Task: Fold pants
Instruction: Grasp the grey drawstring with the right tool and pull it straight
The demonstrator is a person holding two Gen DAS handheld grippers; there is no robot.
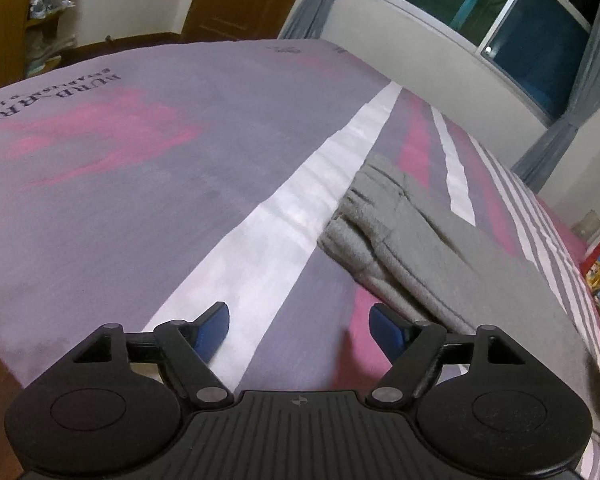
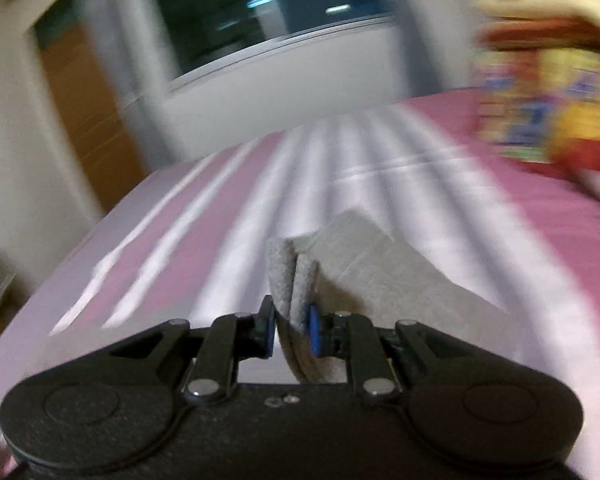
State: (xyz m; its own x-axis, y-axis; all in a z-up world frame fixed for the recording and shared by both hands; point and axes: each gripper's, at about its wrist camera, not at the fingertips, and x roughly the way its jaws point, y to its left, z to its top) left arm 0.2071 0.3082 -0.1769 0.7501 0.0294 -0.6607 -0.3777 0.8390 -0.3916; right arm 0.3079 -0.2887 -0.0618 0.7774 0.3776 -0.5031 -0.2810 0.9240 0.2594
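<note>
Your right gripper (image 2: 292,330) pinches the grey pants (image 1: 412,240), your left gripper (image 1: 300,330) gapes empty; fold looks unfinished

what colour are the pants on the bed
Plain light grey, fleecy-looking pants. The colour shows best in the left wrist view, where the image is sharp.

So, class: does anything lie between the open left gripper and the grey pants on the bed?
Nothing visible does. Only bare bedspread separates the left gripper from the grey pants, ahead to its right. The right gripper already grips a fold.
</note>
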